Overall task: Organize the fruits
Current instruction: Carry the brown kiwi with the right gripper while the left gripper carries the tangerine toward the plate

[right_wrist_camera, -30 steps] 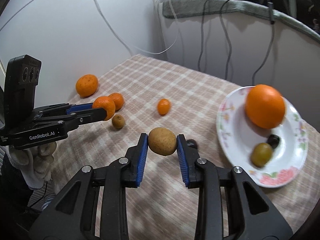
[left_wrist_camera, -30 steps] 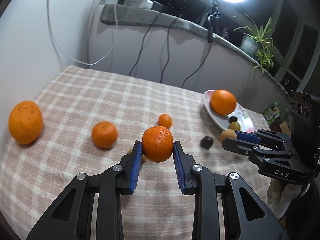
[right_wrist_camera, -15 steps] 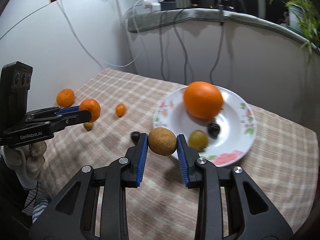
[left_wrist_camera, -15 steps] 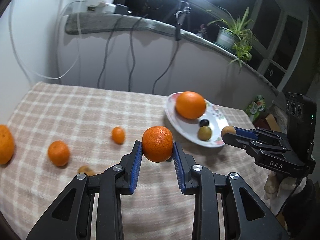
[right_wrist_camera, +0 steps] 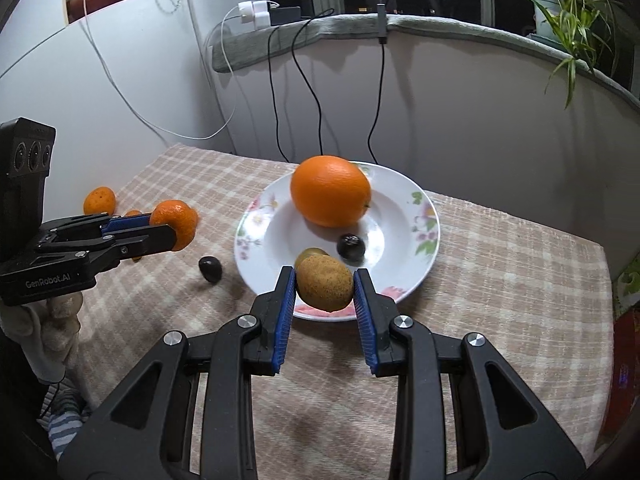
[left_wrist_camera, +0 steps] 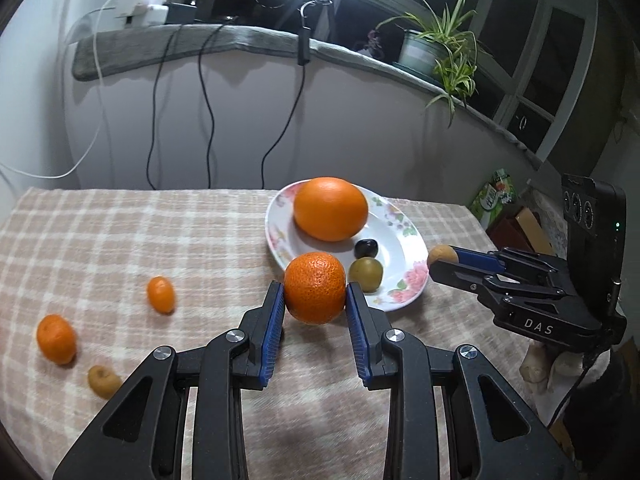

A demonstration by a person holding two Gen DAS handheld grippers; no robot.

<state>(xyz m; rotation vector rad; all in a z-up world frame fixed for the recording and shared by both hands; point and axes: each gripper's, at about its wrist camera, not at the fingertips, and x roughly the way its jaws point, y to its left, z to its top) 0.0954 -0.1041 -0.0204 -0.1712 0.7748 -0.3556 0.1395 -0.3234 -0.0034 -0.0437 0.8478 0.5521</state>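
Checked cloth (left_wrist_camera: 180, 232) covers the table beneath a window ledge strung with cables. Nearest in the left wrist view, the left gripper (left_wrist_camera: 315, 300) is clamped on a mandarin (left_wrist_camera: 315, 286), held above the cloth at the plate's 7 o'clock edge. The right gripper (right_wrist_camera: 325, 294) pinches a brown kiwi (right_wrist_camera: 325, 288) over the near rim of the plate (right_wrist_camera: 404, 200).

By my reading the sorting is partly done. On the plate lie a large orange (right_wrist_camera: 330, 191), a dark plum (right_wrist_camera: 351, 247) and a greenish fruit (left_wrist_camera: 366, 273). Both held fruits have yet to be set down.

Loose fruit remains on the cloth. Only the left view shows a kumquat (left_wrist_camera: 161, 294) at 9 o'clock, another mandarin (left_wrist_camera: 56, 338) and a small brown fruit (left_wrist_camera: 104, 381) toward 8 o'clock. Only the right view shows a second dark plum (right_wrist_camera: 210, 269) on the cloth, just beside the plate's 9 o'clock edge, and a far orange fruit (right_wrist_camera: 99, 201) at 10 o'clock.
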